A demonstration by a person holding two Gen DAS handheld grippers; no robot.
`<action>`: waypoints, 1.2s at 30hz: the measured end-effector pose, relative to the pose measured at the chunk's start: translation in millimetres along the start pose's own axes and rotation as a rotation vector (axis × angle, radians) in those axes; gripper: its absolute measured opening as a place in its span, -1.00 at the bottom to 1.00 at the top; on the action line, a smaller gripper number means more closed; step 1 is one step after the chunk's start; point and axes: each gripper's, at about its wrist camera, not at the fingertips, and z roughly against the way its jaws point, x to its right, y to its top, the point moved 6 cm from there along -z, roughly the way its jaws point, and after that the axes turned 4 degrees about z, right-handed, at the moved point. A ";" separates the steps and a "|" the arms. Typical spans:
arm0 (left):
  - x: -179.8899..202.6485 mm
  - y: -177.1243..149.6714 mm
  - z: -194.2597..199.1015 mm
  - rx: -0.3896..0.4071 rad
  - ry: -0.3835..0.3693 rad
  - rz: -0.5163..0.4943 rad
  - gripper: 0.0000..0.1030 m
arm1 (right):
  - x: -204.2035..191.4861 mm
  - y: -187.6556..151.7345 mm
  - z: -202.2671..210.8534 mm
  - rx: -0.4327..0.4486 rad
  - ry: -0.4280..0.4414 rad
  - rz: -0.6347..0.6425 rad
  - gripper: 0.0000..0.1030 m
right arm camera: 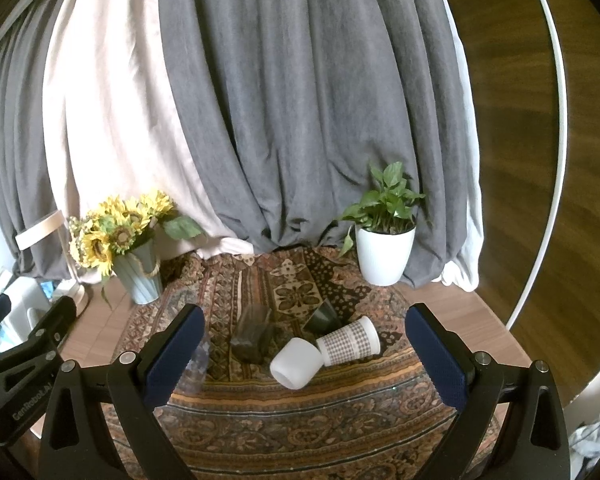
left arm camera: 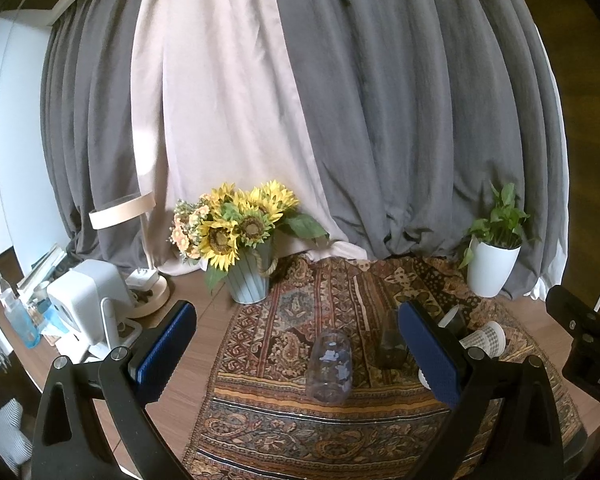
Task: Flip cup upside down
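Note:
Several cups sit on a patterned cloth. A clear plastic cup stands mouth down between my left gripper's fingers, beyond the tips. A dark glass stands behind it. In the right wrist view a white cup, a checked cup and a dark green cup lie on their sides, and the dark glass stands left of them. My left gripper is open and empty. My right gripper is open and empty, above the white cup.
A sunflower bouquet in a grey vase stands back left. A white pot with a green plant stands back right. A wooden lamp, a white appliance and bottles sit at the left. Curtains hang behind the table.

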 end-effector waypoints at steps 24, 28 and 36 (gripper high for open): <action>31.5 -75.4 -125.7 -0.363 -0.114 -0.090 0.97 | 3.2 -48.5 -96.1 -0.219 -0.007 -0.034 0.97; 37.7 -92.9 -162.3 -0.428 -0.114 -0.127 0.92 | 2.3 -59.2 -118.4 -0.260 -0.024 -0.034 0.97; 44.4 -122.1 -225.5 -0.650 -0.112 -0.194 0.76 | 2.6 -68.3 -151.3 -0.332 -0.038 -0.103 0.97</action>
